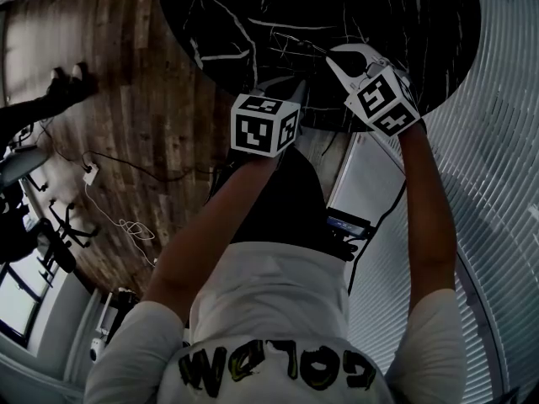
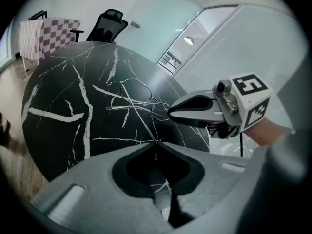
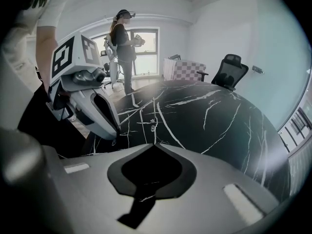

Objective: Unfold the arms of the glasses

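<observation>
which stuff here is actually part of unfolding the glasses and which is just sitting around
In the job: glasses, thin wire frame on the black marble table; left gripper shut on one arm; right gripper shut on the frame.
Just around: office chair; checked cloth; cables on the wooden floor; person standing by the window.

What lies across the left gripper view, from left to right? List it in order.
checked cloth → office chair → glasses → right gripper
</observation>
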### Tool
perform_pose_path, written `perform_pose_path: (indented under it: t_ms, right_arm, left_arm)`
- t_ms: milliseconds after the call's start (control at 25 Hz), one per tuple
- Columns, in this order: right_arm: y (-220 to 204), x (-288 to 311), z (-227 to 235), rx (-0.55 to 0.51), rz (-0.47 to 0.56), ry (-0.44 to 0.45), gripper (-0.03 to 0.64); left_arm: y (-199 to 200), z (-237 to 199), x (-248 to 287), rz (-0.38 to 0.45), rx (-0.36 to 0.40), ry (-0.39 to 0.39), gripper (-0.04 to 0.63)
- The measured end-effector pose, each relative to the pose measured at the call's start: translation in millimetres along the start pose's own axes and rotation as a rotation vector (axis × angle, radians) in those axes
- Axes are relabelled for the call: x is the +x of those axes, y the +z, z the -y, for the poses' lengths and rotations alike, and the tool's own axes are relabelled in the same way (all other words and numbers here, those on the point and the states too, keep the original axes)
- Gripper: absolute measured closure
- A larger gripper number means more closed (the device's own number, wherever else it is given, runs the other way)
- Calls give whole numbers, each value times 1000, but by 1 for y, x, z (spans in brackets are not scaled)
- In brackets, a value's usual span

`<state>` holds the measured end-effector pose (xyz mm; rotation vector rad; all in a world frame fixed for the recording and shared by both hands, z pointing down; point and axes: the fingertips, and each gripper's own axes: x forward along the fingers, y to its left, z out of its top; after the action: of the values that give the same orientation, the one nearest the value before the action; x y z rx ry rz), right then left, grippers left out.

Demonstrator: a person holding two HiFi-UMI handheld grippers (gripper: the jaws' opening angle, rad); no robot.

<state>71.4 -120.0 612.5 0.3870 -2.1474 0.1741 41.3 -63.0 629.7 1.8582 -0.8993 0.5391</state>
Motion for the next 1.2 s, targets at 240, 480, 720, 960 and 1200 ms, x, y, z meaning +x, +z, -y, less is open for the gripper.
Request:
perform_pose_path:
  t_ms: [240,480,720,960,1200]
  right_arm:
    - [-1,-3,1,-10,-5,-2,615]
    - [-4,-4,0,-17,-18,-6,615]
    - [-7,-6,-3,-23,-22,-6,615]
    - [-10,-7,-5,-28,-32,-7,615]
    - [-13,-7,-6,-33,-36,-9,615]
  left_arm:
    - [-5,-3,-7,-28,18,10,572]
    - [-11,-7,-14,-60,55,25,572]
    - [-15,-13,-22,-87,108,43,574]
    - [-23,-19,-28,-110,126,58,574]
    - [-24,-28,-34,-121,176,90,574]
